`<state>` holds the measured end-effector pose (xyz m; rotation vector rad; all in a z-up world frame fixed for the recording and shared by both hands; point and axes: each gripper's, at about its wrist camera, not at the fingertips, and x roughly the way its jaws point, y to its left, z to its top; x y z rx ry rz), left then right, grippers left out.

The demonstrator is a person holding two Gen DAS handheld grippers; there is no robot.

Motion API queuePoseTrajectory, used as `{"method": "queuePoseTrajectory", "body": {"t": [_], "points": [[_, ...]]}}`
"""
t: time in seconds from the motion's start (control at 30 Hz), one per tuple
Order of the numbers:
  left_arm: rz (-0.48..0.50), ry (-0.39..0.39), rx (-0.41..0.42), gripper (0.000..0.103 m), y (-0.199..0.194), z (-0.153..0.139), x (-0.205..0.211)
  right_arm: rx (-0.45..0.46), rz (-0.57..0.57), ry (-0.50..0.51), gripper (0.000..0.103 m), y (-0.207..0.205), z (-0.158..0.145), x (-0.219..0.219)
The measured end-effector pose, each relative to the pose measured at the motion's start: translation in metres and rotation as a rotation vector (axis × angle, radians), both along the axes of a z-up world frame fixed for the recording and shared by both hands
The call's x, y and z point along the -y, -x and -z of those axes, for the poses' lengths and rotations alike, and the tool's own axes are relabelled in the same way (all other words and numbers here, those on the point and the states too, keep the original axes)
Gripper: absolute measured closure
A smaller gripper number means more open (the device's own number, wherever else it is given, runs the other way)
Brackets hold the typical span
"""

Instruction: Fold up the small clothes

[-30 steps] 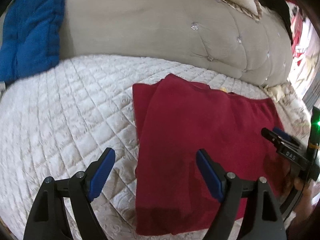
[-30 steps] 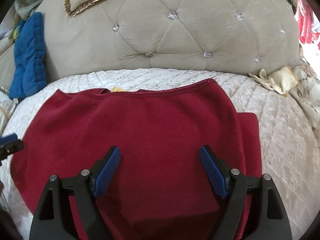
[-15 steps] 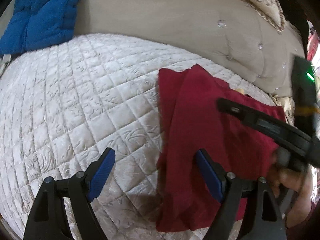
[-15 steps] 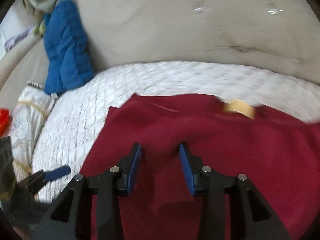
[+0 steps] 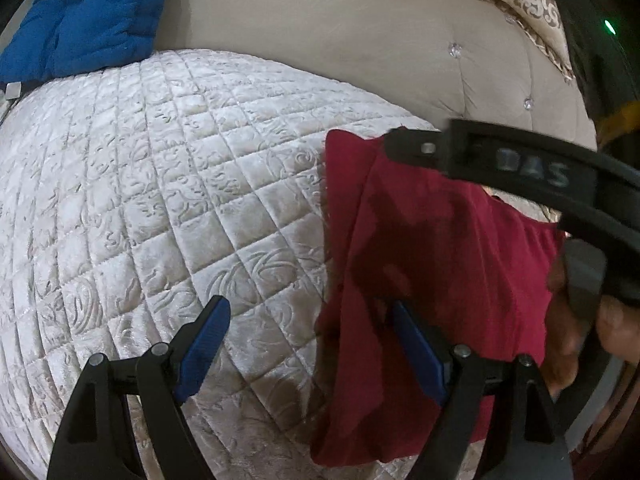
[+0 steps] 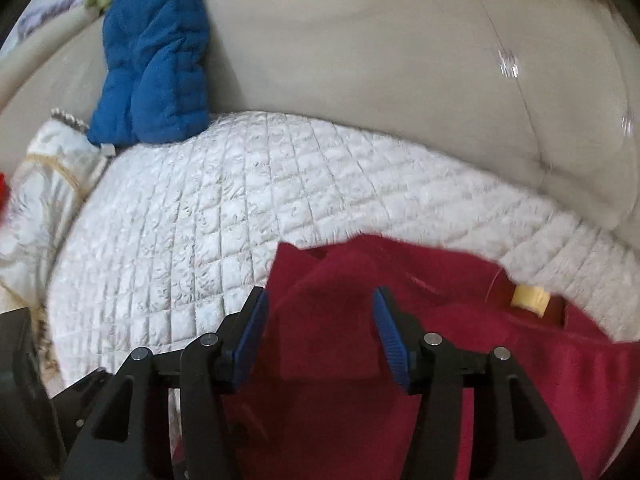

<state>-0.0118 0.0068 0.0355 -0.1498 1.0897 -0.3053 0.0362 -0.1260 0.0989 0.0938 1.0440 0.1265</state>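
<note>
Nearest in the left wrist view, the left hand-held gripper stands wide apart and holds nothing; one blue pad is over bare quilt, the other over the left edge of the red garment. That edge runs straight up the bed, doubled over in a narrow fold, and its near hem hangs close to the bed's near edge.

In the right wrist view, the right hand-held gripper has its jaws opening. A raised peak of the red garment stands between the pads; the cloth is just beside both, and the blur hides any touch. A hand carries this gripper across the garment's right part.

Left of the garment the quilt is open all the way to the bed's left edge. A yellow tag sits at the garment's far edge. Beyond it a strip of bare quilt reaches the tufted headboard. A blue cushion leans in the far left corner.
</note>
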Motion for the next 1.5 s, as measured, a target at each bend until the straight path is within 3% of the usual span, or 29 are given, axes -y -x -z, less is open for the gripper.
{"method": "queuePoseTrajectory", "body": {"t": [0.03, 0.13, 0.2, 0.23, 0.27, 0.3, 0.33, 0.37, 0.53, 0.57, 0.63, 0.73, 0.8, 0.9, 0.97, 1.0, 1.17, 1.37, 1.43, 1.47, 1.5], "points": [[-0.003, 0.003, -0.003, 0.016, 0.0, 0.0, 0.0, -0.011, -0.004, 0.014, 0.068, -0.003, 0.002, -0.005], [-0.009, 0.004, -0.007, 0.016, -0.001, 0.001, 0.0, -0.173, -0.031, 0.049, 0.063, -0.021, 0.033, -0.018], [-0.009, -0.002, -0.007, 0.015, -0.001, 0.001, 0.001, -0.156, -0.039, 0.108, 0.054, -0.026, 0.044, -0.03], [-0.007, -0.004, -0.008, 0.015, -0.001, 0.001, 0.001, -0.128, -0.047, 0.132, 0.055, -0.027, 0.045, -0.034], [-0.004, -0.009, -0.008, 0.015, -0.001, 0.001, 0.002, -0.104, -0.05, 0.152, 0.065, -0.026, 0.044, -0.036], [-0.004, -0.003, -0.007, 0.015, -0.001, 0.001, 0.003, -0.088, -0.045, 0.153, 0.081, -0.024, 0.043, -0.035], [-0.004, 0.011, -0.009, 0.015, -0.001, 0.0, 0.004, -0.059, -0.04, 0.108, 0.087, -0.021, 0.038, -0.028], [0.0, 0.031, -0.011, 0.015, 0.0, -0.001, 0.005, -0.047, -0.04, 0.055, 0.1, -0.019, 0.036, -0.021], [0.065, 0.1, 0.015, 0.017, 0.006, -0.01, 0.023, 0.039, 0.025, -0.179, 0.103, 0.008, 0.001, 0.03], [0.097, 0.135, 0.019, 0.021, 0.008, -0.013, 0.027, 0.05, 0.037, -0.208, 0.103, 0.011, -0.004, 0.037], [0.144, 0.171, 0.032, 0.052, 0.014, -0.02, 0.033, 0.069, 0.056, -0.264, 0.103, 0.021, -0.016, 0.059], [0.205, 0.163, 0.098, 0.07, 0.024, -0.031, 0.044, 0.068, 0.08, -0.299, 0.103, 0.031, -0.02, 0.078], [0.238, 0.157, 0.125, 0.076, 0.029, -0.035, 0.05, 0.062, 0.087, -0.312, 0.103, 0.033, -0.023, 0.084], [0.266, 0.154, 0.154, 0.079, 0.036, -0.039, 0.054, 0.04, 0.143, -0.38, 0.093, 0.037, -0.022, 0.095], [0.275, 0.15, 0.171, 0.079, 0.036, -0.042, 0.056, 0.04, 0.185, -0.428, 0.064, 0.04, -0.027, 0.101], [0.276, 0.15, 0.174, 0.079, 0.036, -0.044, 0.056, 0.037, 0.195, -0.426, 0.058, 0.04, -0.03, 0.101], [0.292, 0.145, 0.184, 0.079, 0.039, -0.049, 0.058, -0.014, 0.113, -0.351, 0.058, 0.025, -0.031, 0.068], [0.318, 0.128, 0.202, 0.079, 0.047, -0.052, 0.06, -0.133, 0.007, -0.251, 0.058, -0.004, 0.0, 0.026], [0.326, 0.118, 0.203, 0.079, 0.05, -0.052, 0.061, -0.135, -0.051, -0.147, 0.077, -0.004, 0.007, 0.017], [0.338, 0.127, 0.201, 0.079, 0.051, -0.053, 0.062, -0.115, -0.044, -0.12, 0.093, 0.001, 0.007, 0.019], [0.347, 0.136, 0.201, 0.079, 0.053, -0.054, 0.064, -0.092, -0.031, -0.127, 0.099, 0.007, 0.005, 0.025]]}}
